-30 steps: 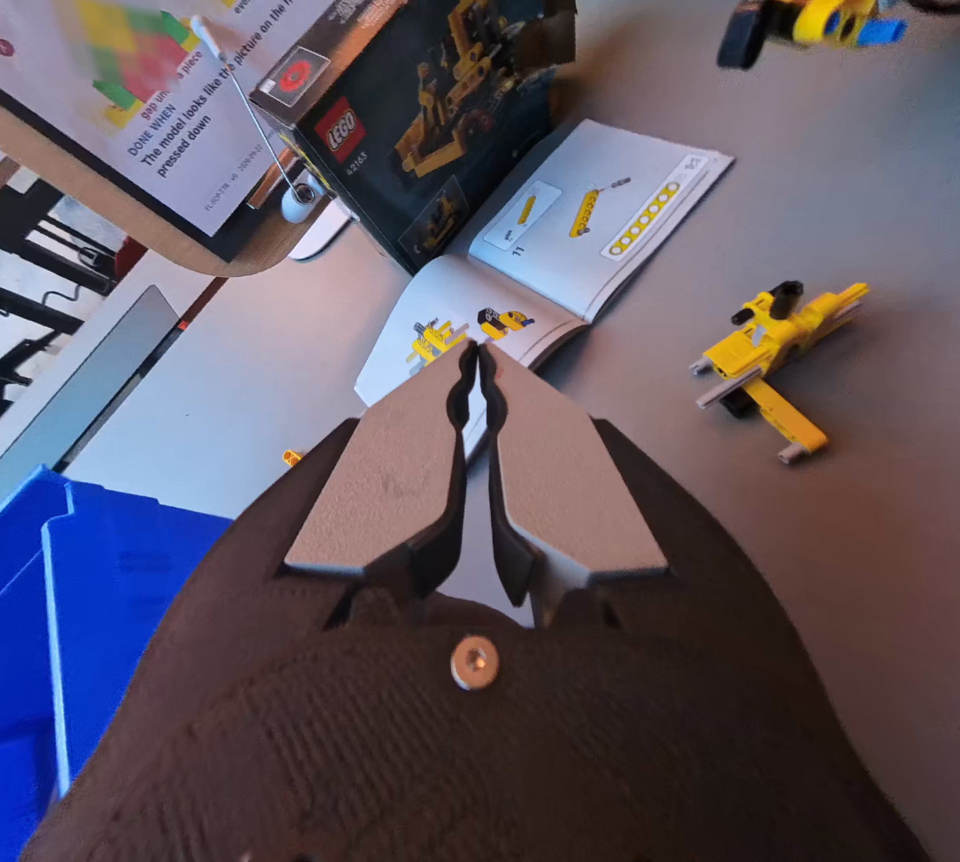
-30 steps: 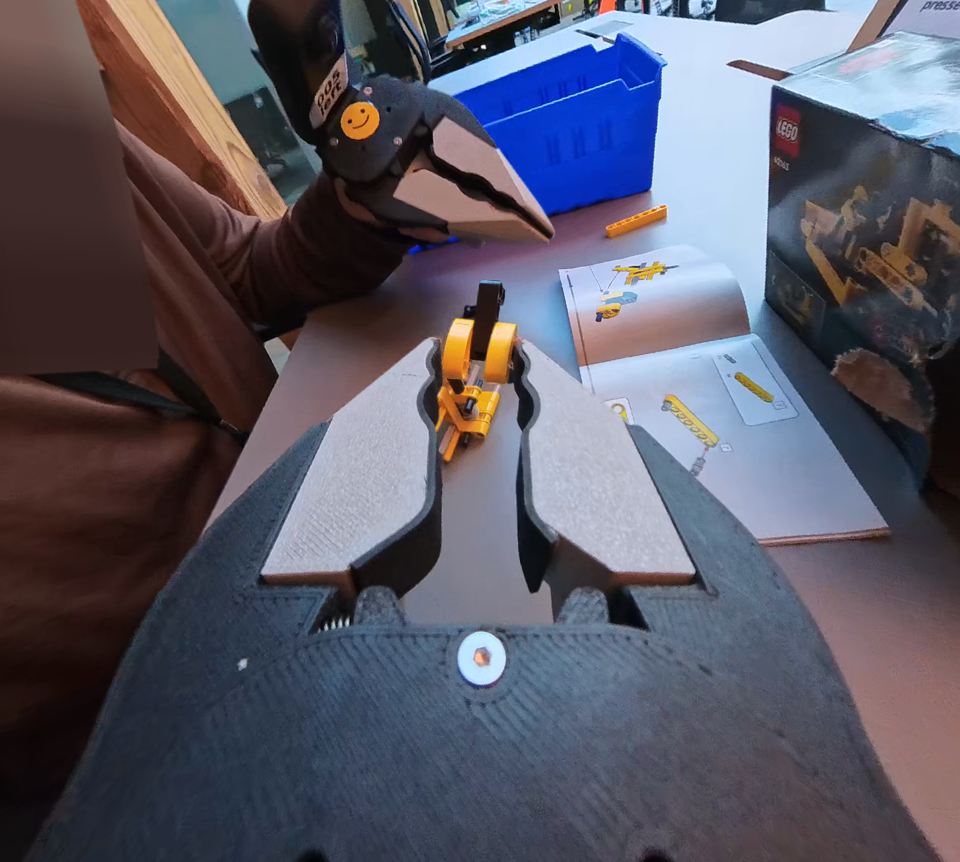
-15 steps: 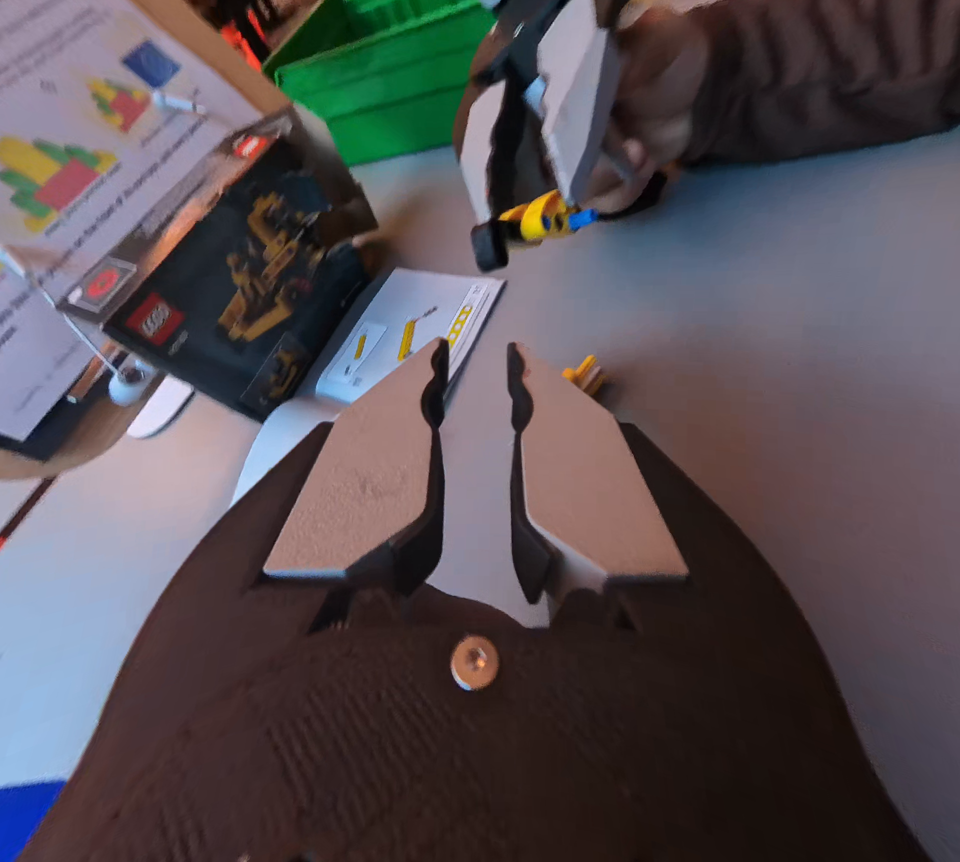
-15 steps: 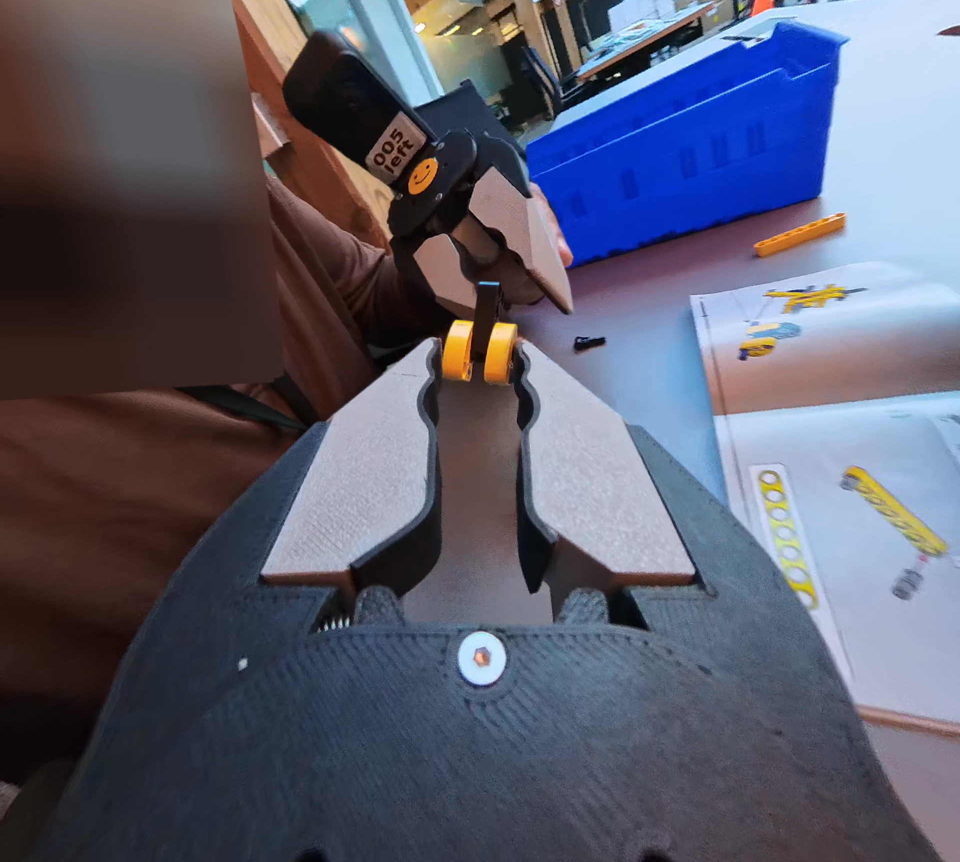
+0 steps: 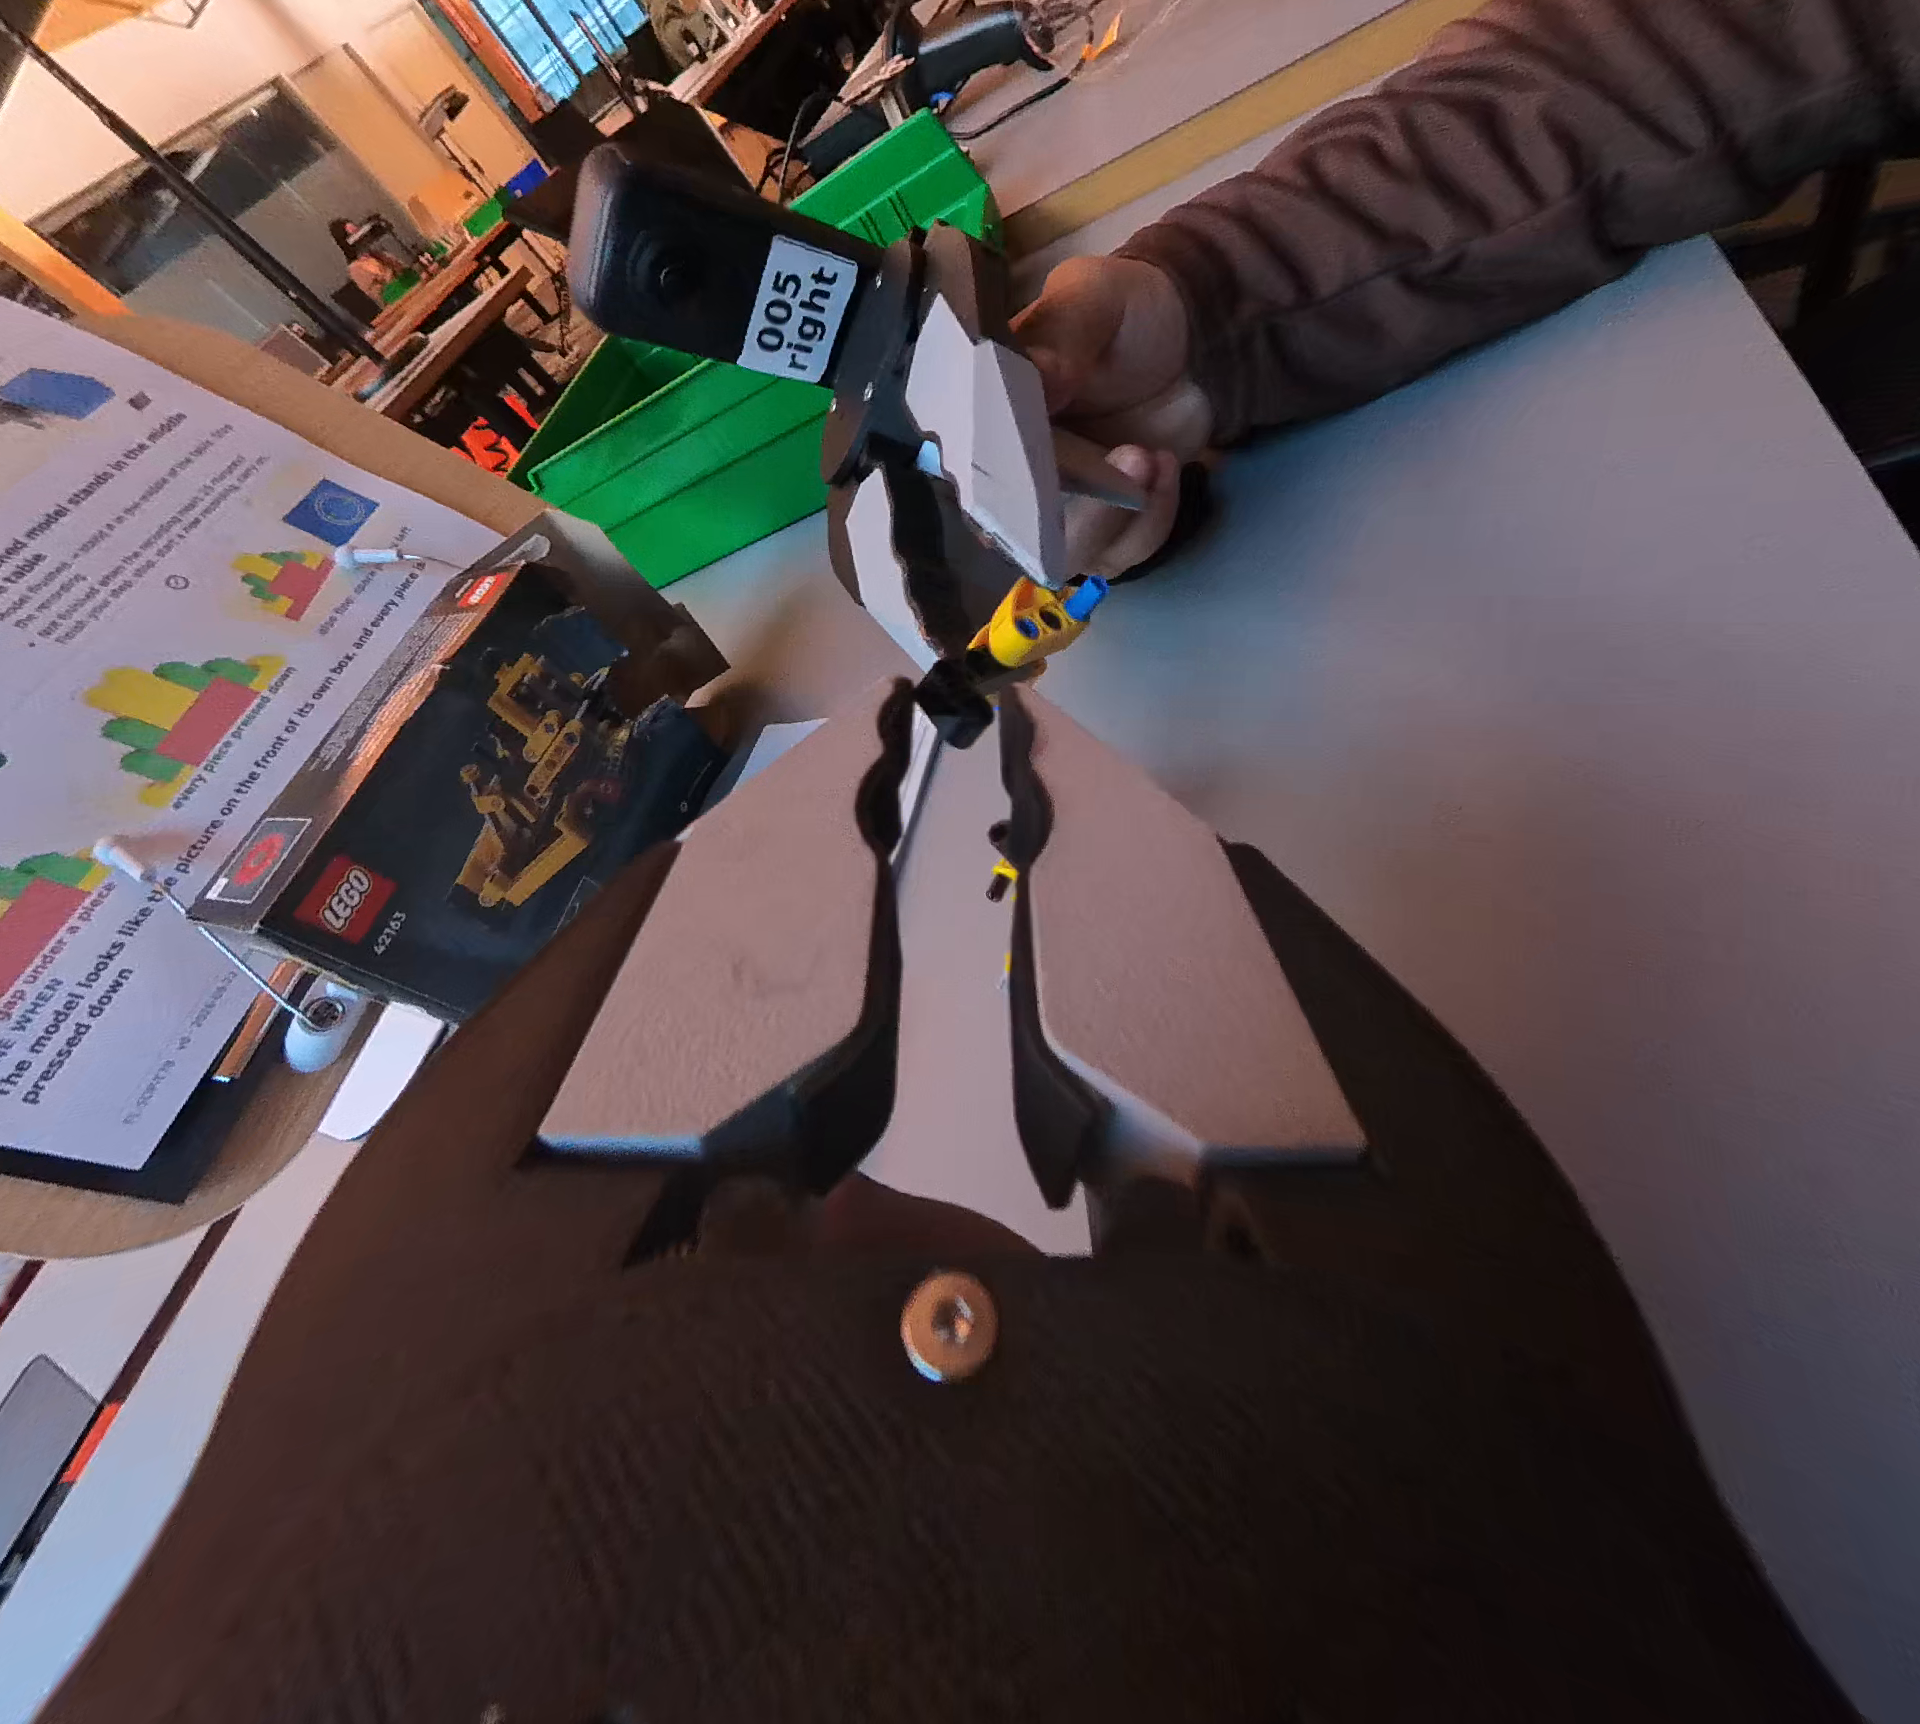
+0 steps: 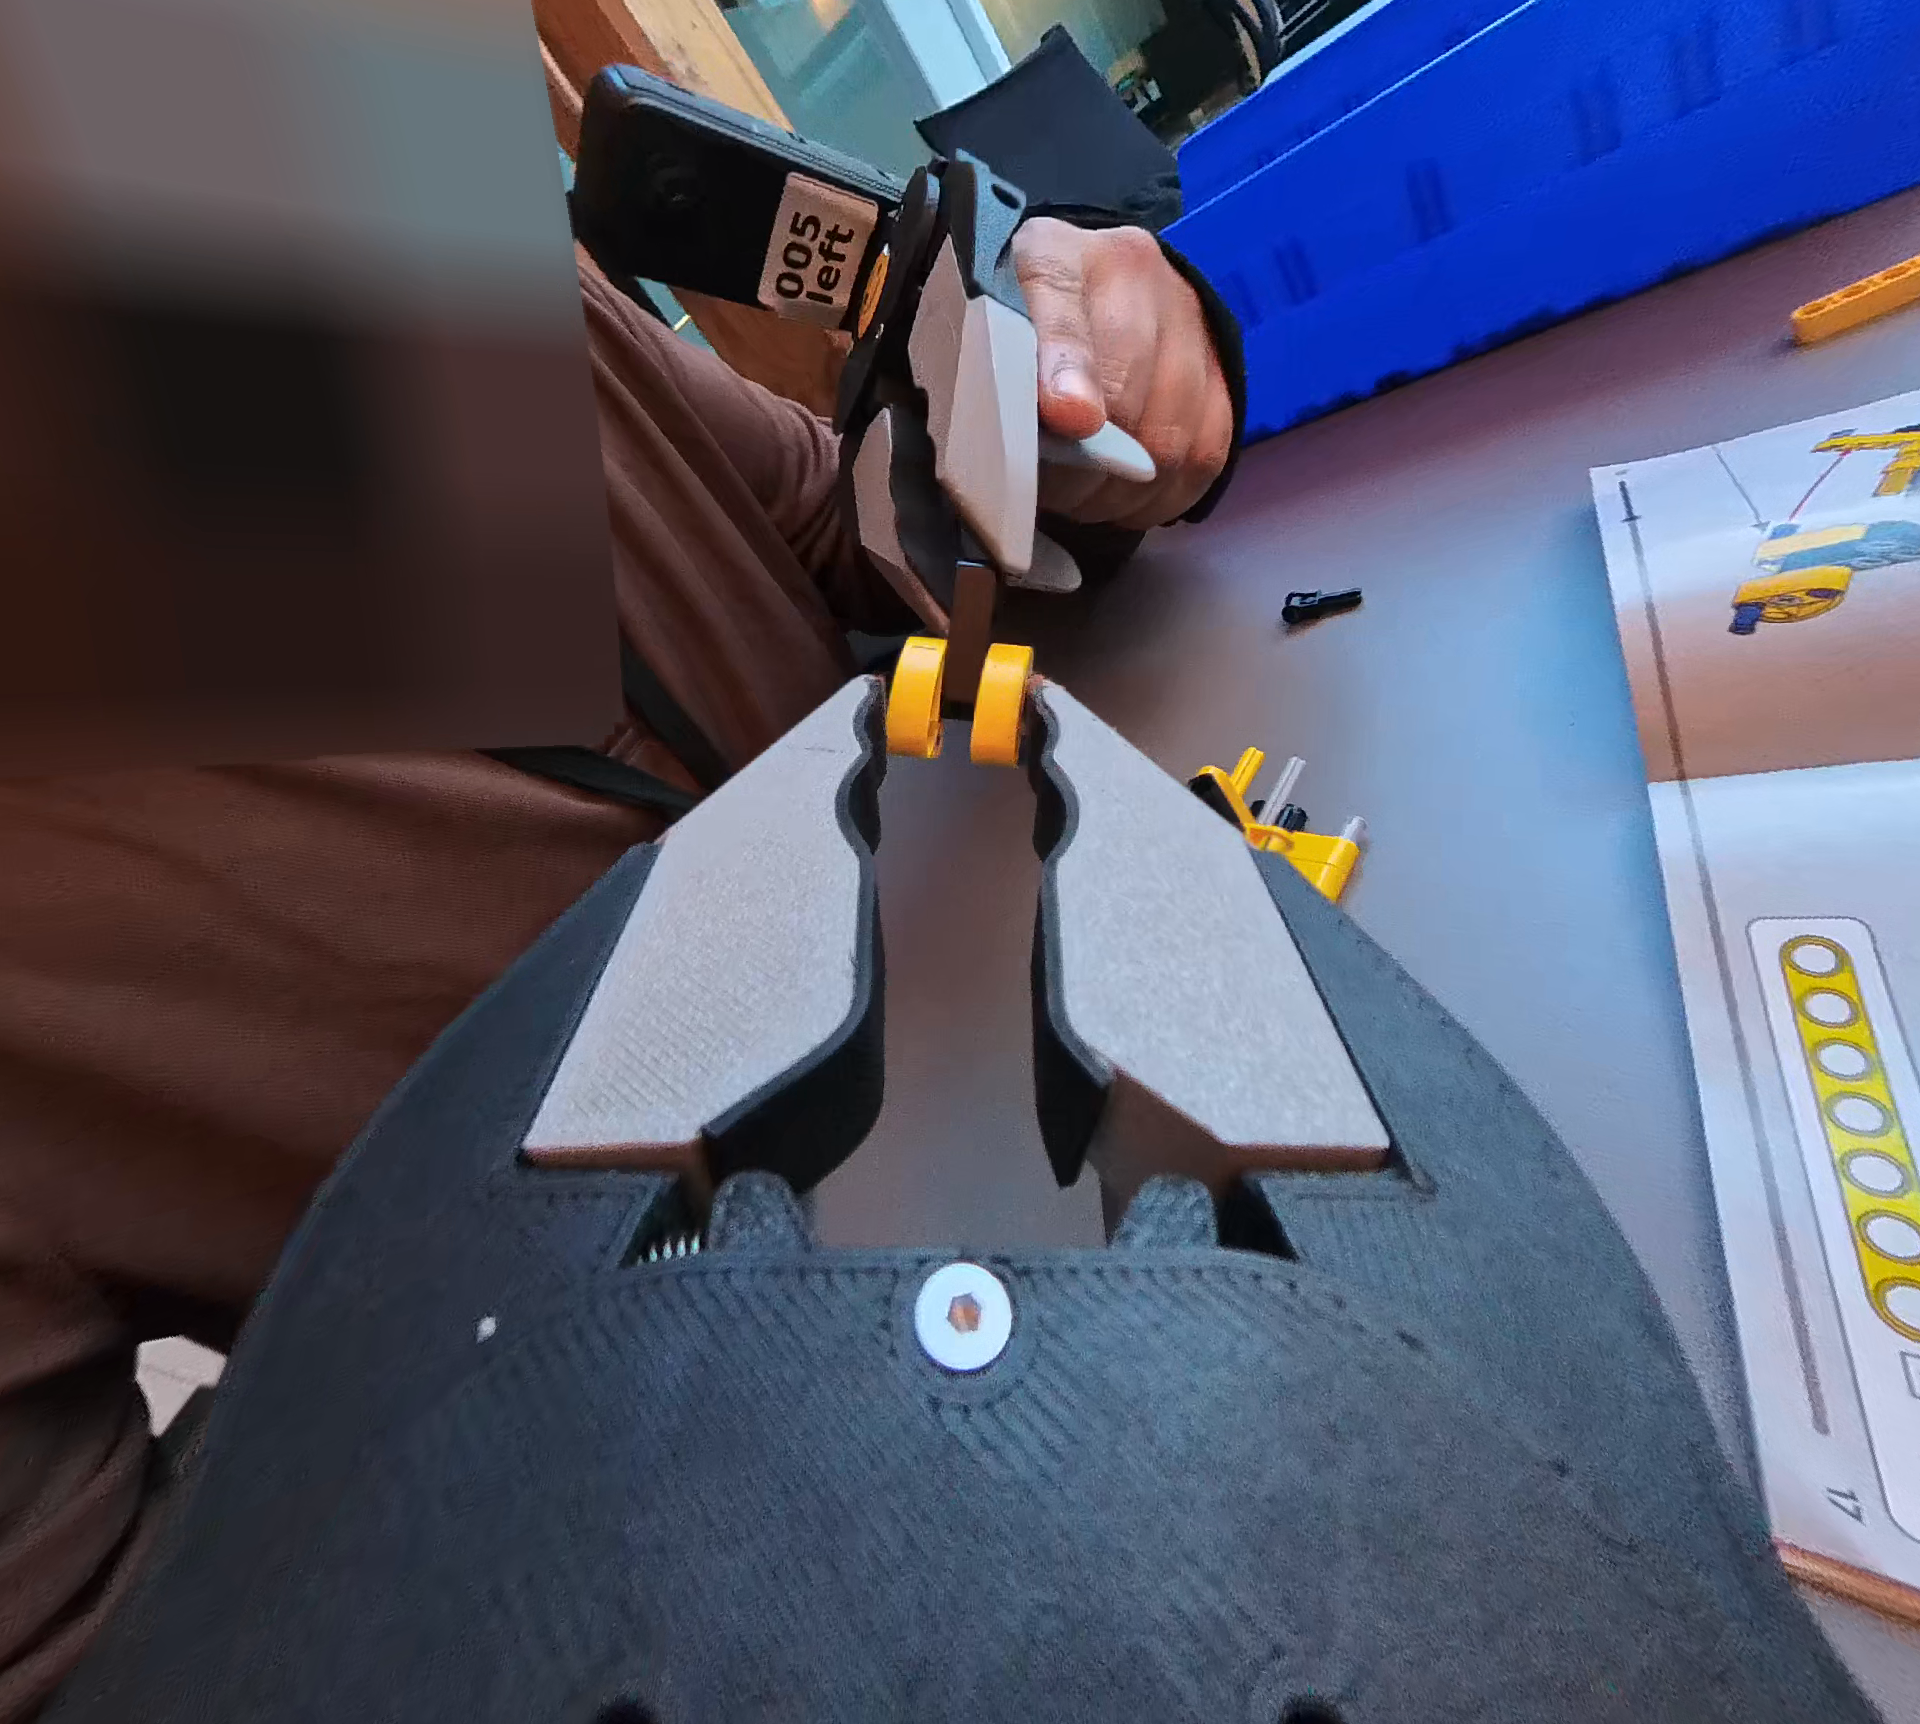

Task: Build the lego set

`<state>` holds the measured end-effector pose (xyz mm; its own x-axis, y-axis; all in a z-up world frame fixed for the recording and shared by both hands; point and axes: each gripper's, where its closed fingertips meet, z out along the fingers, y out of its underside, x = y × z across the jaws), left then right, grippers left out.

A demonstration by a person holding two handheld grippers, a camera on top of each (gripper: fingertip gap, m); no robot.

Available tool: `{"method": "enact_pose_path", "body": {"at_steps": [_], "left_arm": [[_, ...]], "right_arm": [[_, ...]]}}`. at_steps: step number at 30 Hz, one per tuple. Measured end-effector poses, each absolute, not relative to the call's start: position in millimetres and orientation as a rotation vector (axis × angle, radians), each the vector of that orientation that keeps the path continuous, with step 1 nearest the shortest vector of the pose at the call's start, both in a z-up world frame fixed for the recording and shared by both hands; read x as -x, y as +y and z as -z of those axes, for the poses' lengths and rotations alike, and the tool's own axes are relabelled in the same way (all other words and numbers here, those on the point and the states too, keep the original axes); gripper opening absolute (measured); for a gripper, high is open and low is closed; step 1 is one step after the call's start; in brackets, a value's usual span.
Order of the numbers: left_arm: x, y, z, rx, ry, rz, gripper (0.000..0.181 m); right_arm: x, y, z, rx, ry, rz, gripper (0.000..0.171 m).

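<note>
The small lego assembly (image 6: pixel 961 682) is 2 yellow rounded pieces side by side with a black bar standing up between them; from the left wrist view it shows as a yellow body (image 5: pixel 1023 630) with a blue pin at its far end and a black block at its near end. It is held in the air above the grey table (image 5: pixel 1455 739), directly between the tips of both grippers.

Open tabletop lies to the right of the left gripper's fingers. To their left stands the dark lego box (image 5: pixel 468 801), with a green bin (image 5: pixel 707 427) beyond it. In the right wrist view, a larger yellow sub-assembly (image 6: pixel 1283 817) lies just beside the right finger, a loose black pin (image 6: pixel 1317 604) sits farther out, and the open instruction booklet (image 6: pixel 1787 999) fills the right edge. A blue bin (image 6: pixel 1558 147) stands behind, with a yellow beam (image 6: pixel 1860 303) before it.

The right gripper (image 6: pixel 961 708) is narrowly spread, its tips clamping the 2 yellow pieces from outside. The left gripper (image 5: pixel 956 718) has a narrow gap, its tips at the black block; whether they press it I cannot tell.
</note>
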<state>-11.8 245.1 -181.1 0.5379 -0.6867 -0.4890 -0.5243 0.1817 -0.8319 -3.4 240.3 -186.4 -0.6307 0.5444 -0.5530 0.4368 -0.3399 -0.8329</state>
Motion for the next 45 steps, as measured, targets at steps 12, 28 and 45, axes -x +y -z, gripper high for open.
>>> {"method": "enact_pose_path", "body": {"at_steps": [12,28,45], "left_arm": [[-3.2,229.9,183.1,1.459,1.149,0.263,0.010],[-8.3,213.6,186.7,1.453,1.215,0.407,0.011],[-10.5,200.4,196.3,1.408,1.340,0.375,0.014]], "right_arm": [[-3.8,225.8,197.7,1.306,-1.887,-2.194,0.022],[-7.4,214.5,197.5,1.260,-1.950,-2.225,0.022],[-9.4,201.3,197.8,1.233,-2.010,-2.264,0.022]]}}
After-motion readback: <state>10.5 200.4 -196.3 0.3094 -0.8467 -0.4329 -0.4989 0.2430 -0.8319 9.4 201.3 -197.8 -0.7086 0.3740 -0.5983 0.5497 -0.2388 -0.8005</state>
